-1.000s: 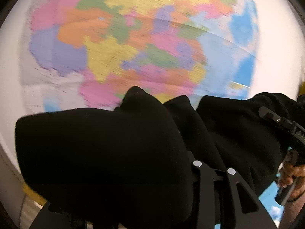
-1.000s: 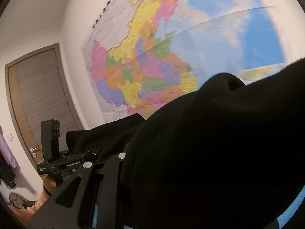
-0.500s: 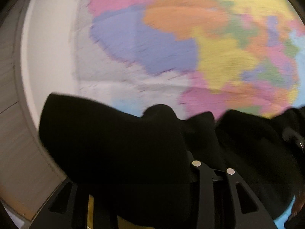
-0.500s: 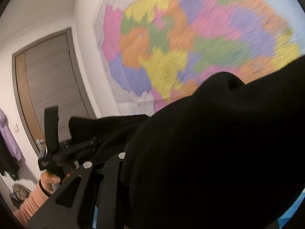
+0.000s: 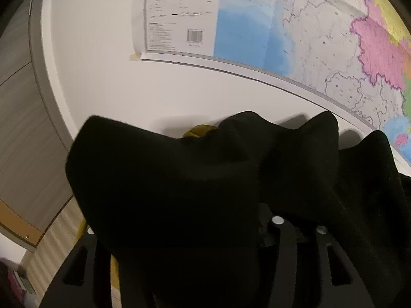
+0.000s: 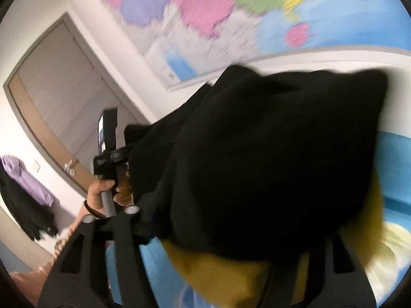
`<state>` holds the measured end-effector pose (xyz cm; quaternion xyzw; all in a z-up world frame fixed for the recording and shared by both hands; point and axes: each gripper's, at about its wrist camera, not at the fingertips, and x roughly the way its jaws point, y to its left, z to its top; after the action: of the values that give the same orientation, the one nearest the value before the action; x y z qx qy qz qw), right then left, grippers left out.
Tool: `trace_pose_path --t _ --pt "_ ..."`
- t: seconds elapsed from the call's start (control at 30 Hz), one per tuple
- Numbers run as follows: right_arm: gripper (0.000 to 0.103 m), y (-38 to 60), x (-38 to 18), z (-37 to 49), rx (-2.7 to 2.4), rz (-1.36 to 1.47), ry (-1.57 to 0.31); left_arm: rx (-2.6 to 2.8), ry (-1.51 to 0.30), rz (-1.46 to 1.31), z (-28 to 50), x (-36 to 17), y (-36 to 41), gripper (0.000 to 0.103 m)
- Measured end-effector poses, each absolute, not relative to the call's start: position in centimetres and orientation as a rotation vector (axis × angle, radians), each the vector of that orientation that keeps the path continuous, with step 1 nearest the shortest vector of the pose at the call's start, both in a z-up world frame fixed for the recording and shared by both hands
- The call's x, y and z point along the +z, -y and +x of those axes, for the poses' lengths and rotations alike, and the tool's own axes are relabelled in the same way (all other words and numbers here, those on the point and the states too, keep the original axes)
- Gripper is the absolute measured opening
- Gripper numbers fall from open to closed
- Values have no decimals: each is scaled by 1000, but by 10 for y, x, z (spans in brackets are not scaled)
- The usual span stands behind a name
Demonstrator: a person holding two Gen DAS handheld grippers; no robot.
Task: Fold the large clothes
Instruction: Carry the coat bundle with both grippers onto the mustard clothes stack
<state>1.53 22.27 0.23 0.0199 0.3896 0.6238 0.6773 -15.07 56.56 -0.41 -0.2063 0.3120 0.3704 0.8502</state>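
Note:
A large black garment [image 5: 179,192] is draped over my left gripper [image 5: 203,233] and hides its fingertips; the jaws look shut on the cloth. The same black garment [image 6: 269,159] covers my right gripper [image 6: 231,236], which is also shut on it. The garment hangs in the air between the two grippers. In the right wrist view the left gripper [image 6: 110,154] shows at the left, held by a hand, with the cloth stretched from it. A yellow cloth [image 6: 221,274] shows under the black garment.
A coloured wall map [image 5: 308,38] hangs on the white wall ahead. A grey door [image 6: 59,97] stands at the left. A purple garment [image 6: 23,177] and a dark one hang beside it. Blue bedding [image 6: 395,174] lies below at the right.
Both cameras have tilted down: the map has slid up in both views, and its lower edge and the wall under it now show. The yellow cloth and blue bedding have come into view. Both grippers still hold the garment.

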Motion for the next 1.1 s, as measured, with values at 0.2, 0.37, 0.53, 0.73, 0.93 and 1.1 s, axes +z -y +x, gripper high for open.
trace_pose_path --t 0.2,0.37,0.53,0.73,0.93,1.1 --pt "61 -177 14 30 1314 81 -825 794 -599 -420 -175 9 -548 68" --pt "62 -145 26 29 1218 88 -720 858 -494 -318 -211 31 -515 80" --pt "60 -174 36 43 1250 41 -702 739 -448 -253 -204 41 -486 80" --pt "18 -199 -10 49 1256 -12 -874 654 -547 -285 -163 12 -483 80" --pt "30 -183 -22 45 1204 -62 -900 692 -599 -286 -159 -9 -485 82" --pt "42 -176 13 32 1177 -117 -735 714 -591 -273 -167 -8 -478 82"
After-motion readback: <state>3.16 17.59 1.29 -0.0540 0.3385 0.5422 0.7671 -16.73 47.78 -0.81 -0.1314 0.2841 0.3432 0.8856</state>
